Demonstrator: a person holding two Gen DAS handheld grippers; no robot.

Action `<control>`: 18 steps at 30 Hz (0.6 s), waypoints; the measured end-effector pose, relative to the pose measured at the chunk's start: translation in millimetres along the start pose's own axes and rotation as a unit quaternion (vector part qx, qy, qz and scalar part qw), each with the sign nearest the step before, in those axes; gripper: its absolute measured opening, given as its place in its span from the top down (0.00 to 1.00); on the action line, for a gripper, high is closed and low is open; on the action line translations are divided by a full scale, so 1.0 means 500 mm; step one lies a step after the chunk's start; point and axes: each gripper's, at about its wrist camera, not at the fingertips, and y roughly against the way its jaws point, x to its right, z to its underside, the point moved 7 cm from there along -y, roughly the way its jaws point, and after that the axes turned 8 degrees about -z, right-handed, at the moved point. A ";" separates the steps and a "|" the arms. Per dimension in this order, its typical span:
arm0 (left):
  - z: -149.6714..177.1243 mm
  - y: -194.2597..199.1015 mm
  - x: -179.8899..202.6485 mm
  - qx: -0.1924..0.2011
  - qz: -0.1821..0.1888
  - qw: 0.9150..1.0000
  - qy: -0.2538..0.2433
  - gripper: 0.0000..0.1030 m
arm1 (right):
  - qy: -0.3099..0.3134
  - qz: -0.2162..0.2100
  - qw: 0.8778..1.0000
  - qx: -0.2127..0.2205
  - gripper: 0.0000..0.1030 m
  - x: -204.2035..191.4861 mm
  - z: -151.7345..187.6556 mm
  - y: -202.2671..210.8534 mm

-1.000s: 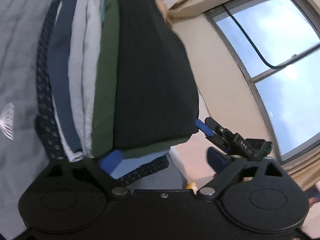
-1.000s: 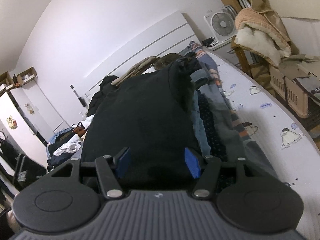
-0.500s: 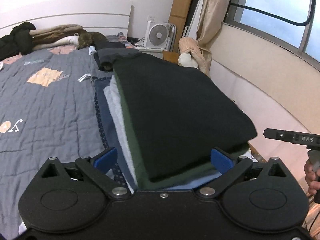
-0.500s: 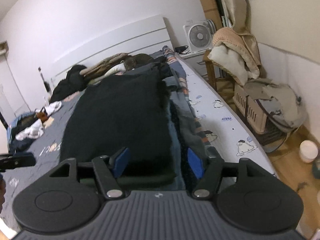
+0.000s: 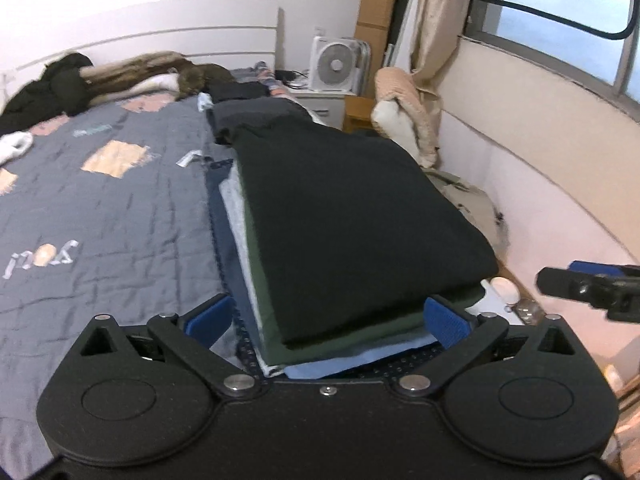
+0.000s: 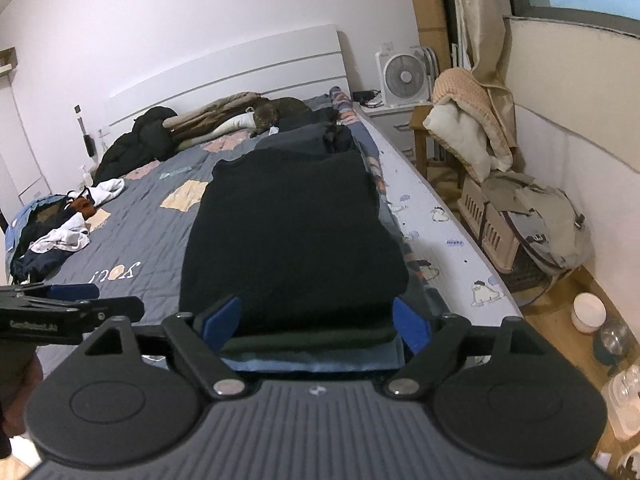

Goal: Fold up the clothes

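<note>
A stack of folded clothes (image 5: 352,240) lies along the bed's (image 5: 100,220) edge nearest the window side; top item is a black garment (image 6: 292,232), w/ a dark green piece (image 5: 268,316), grey, light blue and a dotted navy layer showing under it at the near end. The stack looks neat and squared, so that part of the job reads as done; what's left, judging by the scene, is the loose pile of unfolded clothes (image 6: 56,228) at approx 9 o'clock in the right wrist view, plus dark and tan items heaped by the headboard (image 6: 224,76) at 11 o'clock.

Left claw (image 5: 328,320): spread wide, its pads flank the stack's near corner w/o pressing it. Right claw (image 6: 316,320): jaws have just been opening, now spread either side of the stack's near end; cloth sits between them but no pinch visible.

Hard to tell: how many garments the stack holds, since only near edges show; whether the pads brush the cloth; the stack's far end merges w/ other dark items. The other claw is cut off at the frame edge in each view; the left view is slightly blurred.
</note>
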 end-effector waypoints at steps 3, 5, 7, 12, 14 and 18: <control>-0.006 0.019 0.003 -0.002 -0.008 1.000 -0.016 0.00 | -0.008 -0.001 1.000 0.007 0.19 -0.010 -0.013 0.018; -0.006 0.034 0.005 -0.001 -0.014 1.000 -0.023 0.00 | 0.000 0.006 1.000 0.006 0.19 -0.018 -0.019 0.028; -0.005 0.050 0.008 0.000 -0.022 1.000 -0.023 0.00 | 0.001 0.008 1.000 0.005 0.19 -0.024 -0.024 0.037; 0.003 0.083 0.016 -0.011 -0.042 0.998 -0.034 0.00 | -0.015 -0.006 1.000 -0.004 0.19 -0.042 -0.022 0.056; 0.007 0.096 0.020 -0.015 -0.047 0.998 -0.038 0.00 | -0.010 -0.006 1.000 -0.008 0.19 -0.051 -0.019 0.063; 0.002 0.122 0.025 -0.013 -0.047 0.998 -0.039 0.00 | 0.001 -0.006 1.000 -0.014 0.19 -0.067 -0.016 0.079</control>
